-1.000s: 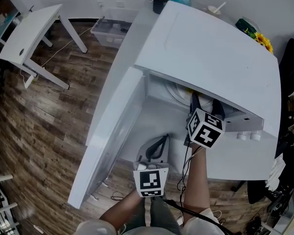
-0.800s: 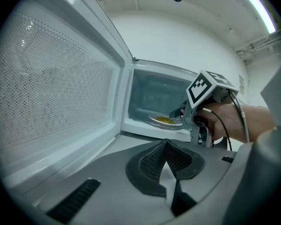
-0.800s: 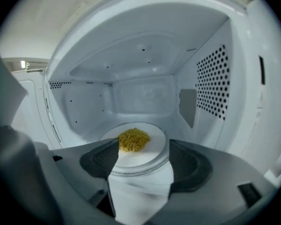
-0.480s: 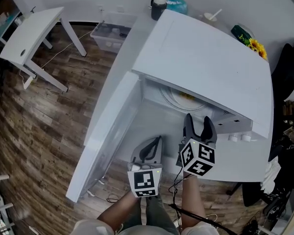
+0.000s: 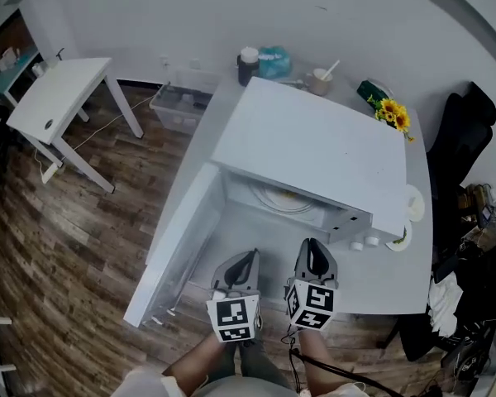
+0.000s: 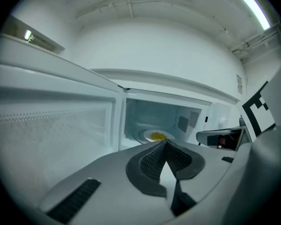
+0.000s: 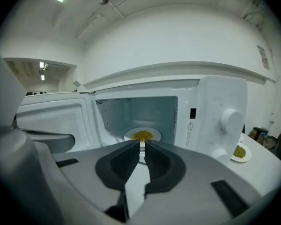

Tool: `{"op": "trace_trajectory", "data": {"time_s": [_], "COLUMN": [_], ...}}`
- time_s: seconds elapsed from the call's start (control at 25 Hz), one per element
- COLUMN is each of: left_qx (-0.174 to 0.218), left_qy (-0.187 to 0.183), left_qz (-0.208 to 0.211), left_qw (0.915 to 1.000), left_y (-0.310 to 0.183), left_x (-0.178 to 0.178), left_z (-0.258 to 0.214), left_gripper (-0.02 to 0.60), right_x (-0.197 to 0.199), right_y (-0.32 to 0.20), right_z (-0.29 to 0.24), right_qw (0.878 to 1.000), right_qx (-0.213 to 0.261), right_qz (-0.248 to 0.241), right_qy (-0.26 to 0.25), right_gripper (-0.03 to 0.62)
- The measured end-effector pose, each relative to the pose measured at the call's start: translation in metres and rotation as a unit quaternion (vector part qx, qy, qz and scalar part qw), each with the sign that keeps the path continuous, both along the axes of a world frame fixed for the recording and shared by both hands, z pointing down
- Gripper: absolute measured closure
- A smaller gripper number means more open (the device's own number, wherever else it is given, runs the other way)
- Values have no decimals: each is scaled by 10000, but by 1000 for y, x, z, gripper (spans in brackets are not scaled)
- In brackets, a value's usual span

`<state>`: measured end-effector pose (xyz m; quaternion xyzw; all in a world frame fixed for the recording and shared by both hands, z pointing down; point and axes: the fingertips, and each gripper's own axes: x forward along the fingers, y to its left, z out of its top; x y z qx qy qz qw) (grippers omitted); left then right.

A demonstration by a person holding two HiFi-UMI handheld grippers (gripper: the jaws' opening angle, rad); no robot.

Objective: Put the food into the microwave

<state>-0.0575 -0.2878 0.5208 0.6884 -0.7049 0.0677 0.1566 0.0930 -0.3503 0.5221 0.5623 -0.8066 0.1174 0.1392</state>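
Observation:
A big white microwave stands with its door swung open to the left. Inside, on the turntable, sits a white plate with yellow food, also seen from the left gripper view as food. My left gripper hangs in front of the open door, jaws shut on nothing. My right gripper is beside it, outside the cavity, jaws together and empty. A second small plate of food rests on the table right of the microwave.
The microwave's knobs are on its right front panel. Behind it stand a dark jar, a cup with a spoon and sunflowers. A white side table and a plastic bin are on the left, dark clothing on the right.
My right gripper has pulled back out of the microwave cavity toward me and its jaws have closed. The view has drawn back. The left gripper has barely moved.

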Motion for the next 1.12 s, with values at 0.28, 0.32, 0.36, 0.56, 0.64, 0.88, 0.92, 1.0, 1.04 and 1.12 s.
{"op": "trace_trajectory", "data": {"time_s": [0.28, 0.32, 0.36, 0.56, 0.64, 0.88, 0.92, 1.0, 1.04, 1.12], "left_qx": [22, 52, 100, 374, 467, 452, 432, 409, 402, 399], "left_qy": [-102, -125, -145, -188, -201, -167, -137, -141, -162, -191], "left_qz": [90, 107, 128, 233, 243, 250, 240, 217, 208, 192], "left_qw": [9999, 9999, 9998, 9989, 9984, 9985, 9987, 9988, 9988, 9988], "left_y": [31, 34, 37, 46, 46, 45, 44, 43, 43, 43], "left_x": [6, 7, 8, 12, 12, 13, 13, 12, 12, 10], "left_z": [-41, -46, -52, -82, -91, -96, -95, -94, -93, -94], "left_gripper": [581, 581, 581, 581, 581, 581, 581, 581, 581, 581], "right_x": [12, 14, 15, 15, 15, 17, 17, 15, 13, 11], "right_y": [48, 54, 59, 79, 84, 93, 93, 91, 91, 89], "right_z": [-32, -36, -39, -56, -62, -64, -64, -63, -63, -66], "right_qw": [9996, 9996, 9995, 9993, 9992, 9990, 9990, 9988, 9987, 9987], "right_qx": [4, 10, 24, 128, 182, 124, 97, 37, 21, 27], "right_qz": [-264, -283, -296, -325, -342, -345, -349, -385, -409, -457], "right_qy": [-65, -66, -67, -94, -115, -244, -273, -306, -294, -232], "right_gripper": [560, 560, 560, 560, 560, 563, 565, 565, 566, 574]}}
